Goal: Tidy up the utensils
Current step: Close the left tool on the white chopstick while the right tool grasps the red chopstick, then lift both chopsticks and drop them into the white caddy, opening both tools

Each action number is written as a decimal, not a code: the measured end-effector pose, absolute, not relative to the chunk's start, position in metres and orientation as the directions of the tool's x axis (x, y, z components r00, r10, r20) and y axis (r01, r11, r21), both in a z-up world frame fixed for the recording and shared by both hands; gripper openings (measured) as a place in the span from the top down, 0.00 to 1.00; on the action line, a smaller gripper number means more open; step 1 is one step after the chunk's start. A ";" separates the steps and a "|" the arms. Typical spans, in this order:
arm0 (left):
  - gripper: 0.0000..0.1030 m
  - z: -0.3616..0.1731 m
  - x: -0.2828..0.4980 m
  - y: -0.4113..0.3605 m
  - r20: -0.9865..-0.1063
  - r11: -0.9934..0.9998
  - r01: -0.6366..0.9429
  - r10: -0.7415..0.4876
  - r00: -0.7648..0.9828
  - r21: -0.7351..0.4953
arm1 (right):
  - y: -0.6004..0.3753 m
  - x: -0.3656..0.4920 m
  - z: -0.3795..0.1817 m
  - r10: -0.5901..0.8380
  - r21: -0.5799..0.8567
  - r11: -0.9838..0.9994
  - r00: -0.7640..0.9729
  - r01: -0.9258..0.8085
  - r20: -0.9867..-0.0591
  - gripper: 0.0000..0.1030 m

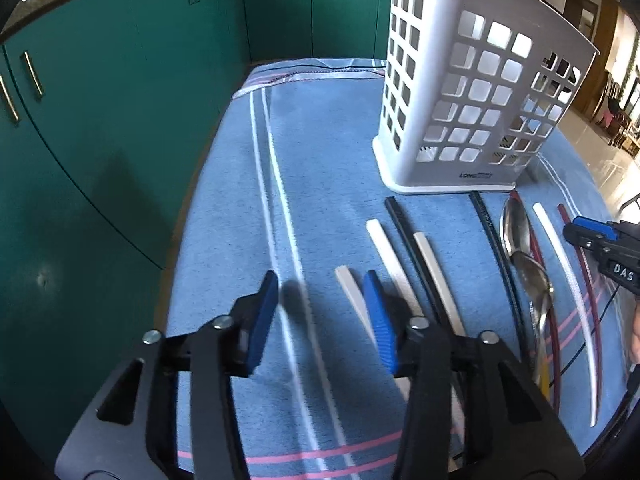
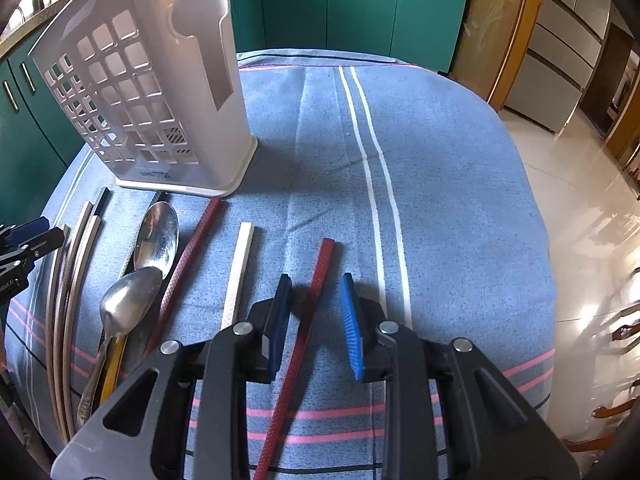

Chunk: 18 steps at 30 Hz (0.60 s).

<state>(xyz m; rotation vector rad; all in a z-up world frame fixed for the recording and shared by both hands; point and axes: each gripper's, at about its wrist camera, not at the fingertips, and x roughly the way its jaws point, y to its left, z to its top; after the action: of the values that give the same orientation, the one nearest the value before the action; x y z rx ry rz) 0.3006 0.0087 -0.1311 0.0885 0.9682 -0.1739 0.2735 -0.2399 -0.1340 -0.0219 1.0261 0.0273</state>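
Observation:
A white perforated utensil holder (image 1: 472,92) (image 2: 160,92) stands upright on the blue striped cloth (image 1: 320,160). In front of it lie two steel spoons (image 1: 520,240) (image 2: 156,236) and several chopsticks: black (image 1: 404,232), white (image 1: 384,244) and dark red (image 2: 188,256). My left gripper (image 1: 322,284) is open over bare cloth, with a cream chopstick (image 1: 348,284) just beside its right finger. My right gripper (image 2: 316,284) is open astride a dark red chopstick (image 2: 324,260) lying on the cloth; a gap shows on each side of it.
Green cabinets (image 1: 120,120) close off the left and far sides. The cloth's right half (image 2: 460,200) holds nothing, and beyond its edge is a tiled floor (image 2: 580,220). Each gripper's tip shows at the edge of the other's view (image 1: 592,236) (image 2: 32,236).

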 end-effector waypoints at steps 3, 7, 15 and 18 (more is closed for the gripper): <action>0.62 -0.133 0.298 -0.002 -0.832 0.982 0.190 -0.085 0.549 0.024 | -0.236 0.281 -0.132 0.003 -0.019 0.999 0.503 -0.038 -0.864 0.74; 0.87 -0.131 0.298 -0.005 -0.836 0.984 0.178 -0.092 0.541 0.007 | -0.230 0.286 -0.130 -0.005 -0.040 0.997 0.493 -0.060 -0.870 0.78; 0.94 -0.113 0.299 -0.004 -0.798 0.983 0.170 -0.159 0.581 -0.072 | -0.231 0.264 -0.108 0.066 0.013 0.995 0.536 -0.102 -0.841 0.93; 0.94 -0.085 0.283 -0.003 -0.747 0.979 0.179 -0.193 0.636 -0.101 | -0.235 0.242 -0.075 0.084 0.022 0.994 0.601 -0.110 -0.795 0.94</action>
<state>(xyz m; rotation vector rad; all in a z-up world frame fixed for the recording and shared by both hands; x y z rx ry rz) 0.2826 -0.0031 -0.0850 -0.0183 0.8554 -0.2125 0.2422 -0.2349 -0.0751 -0.0299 0.9199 0.1121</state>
